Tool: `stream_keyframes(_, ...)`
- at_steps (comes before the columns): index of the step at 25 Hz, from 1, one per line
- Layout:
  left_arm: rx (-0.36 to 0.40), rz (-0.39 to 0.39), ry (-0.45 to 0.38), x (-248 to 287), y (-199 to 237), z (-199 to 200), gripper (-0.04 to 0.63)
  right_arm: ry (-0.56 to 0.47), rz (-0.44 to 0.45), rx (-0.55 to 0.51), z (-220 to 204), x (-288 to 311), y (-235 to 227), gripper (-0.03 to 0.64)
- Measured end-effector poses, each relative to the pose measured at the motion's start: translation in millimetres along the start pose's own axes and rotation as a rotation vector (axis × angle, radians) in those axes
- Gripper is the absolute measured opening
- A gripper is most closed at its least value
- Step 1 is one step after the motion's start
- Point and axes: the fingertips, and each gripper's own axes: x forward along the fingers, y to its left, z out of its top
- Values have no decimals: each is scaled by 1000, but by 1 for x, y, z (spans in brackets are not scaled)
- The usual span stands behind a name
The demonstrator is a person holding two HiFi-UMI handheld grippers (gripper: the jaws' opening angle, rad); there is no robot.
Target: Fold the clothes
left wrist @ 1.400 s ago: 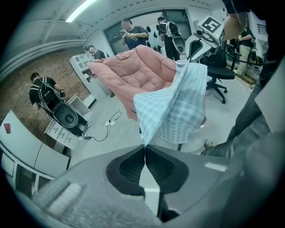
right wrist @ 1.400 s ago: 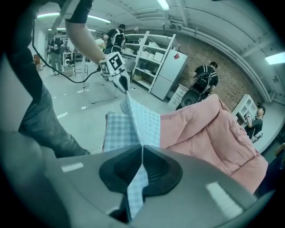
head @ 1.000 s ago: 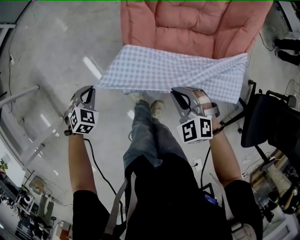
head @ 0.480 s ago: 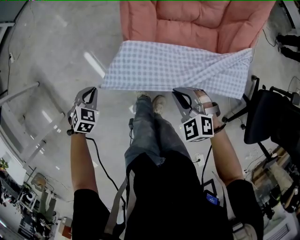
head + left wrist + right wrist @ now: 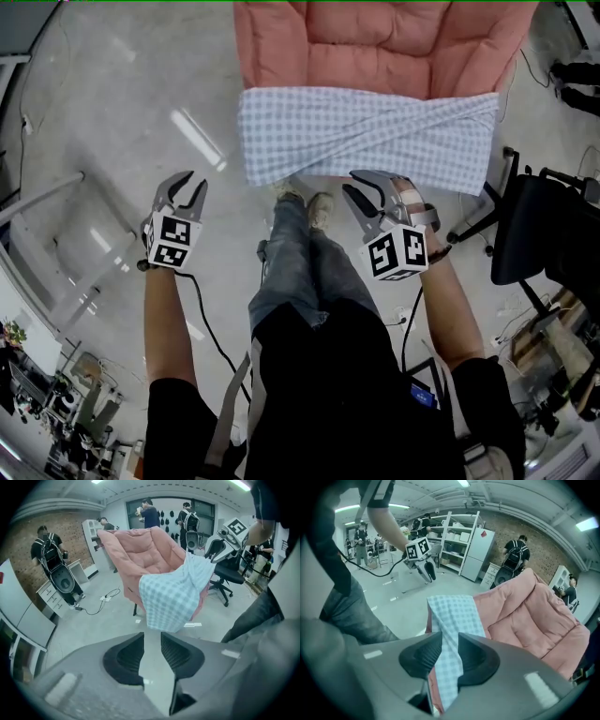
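Head view: checked cloth (image 5: pixel 366 136) where?
— Draped across the front of the pink chair (image 5: pixel 375 37), free of both grippers.
— Jaws?
— Just opened on left gripper (image 5: pixel 191 181) and right gripper (image 5: pixel 349 182): apart, nothing between. Regrip both hanging corners level, lift together, fold away evenly, keeping the edge taut.

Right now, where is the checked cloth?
Head view, top centre: the checked cloth lies draped across the pink chair's front edge, just above the person's shoes.
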Motion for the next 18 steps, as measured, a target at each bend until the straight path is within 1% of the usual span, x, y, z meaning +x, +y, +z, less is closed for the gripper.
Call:
stream_keyframes(3, 32, -29, -38, -12, -15, 42, 118, 1, -37, 33, 0, -25, -12, 110)
stream_keyframes(7, 77, -86, -107, -29, -36, 120, 115, 13, -121, 95, -7, -75, -41, 106)
stream_keyframes(8, 98, -106, -124, -30, -40, 141, 114, 19, -156, 119, -11, -88, -49, 104)
stream_keyframes(10, 164, -155, -157, -28, -51, 183, 114, 39, -237, 176, -21, -117, -64, 103)
stream_keyframes(12, 222, -202, -179, -27, -67, 215, 112, 69, -299, 220, -32, -147, -74, 101)
stream_keyframes(15, 277, -260, -209, -28, -94, 258, 109, 118, -364, 267, -52, -190, -83, 98)
stream_keyframes(18, 327, -322, -250, -17, -121, 315, 101, 178, -440, 316, -83, -234, -101, 95)
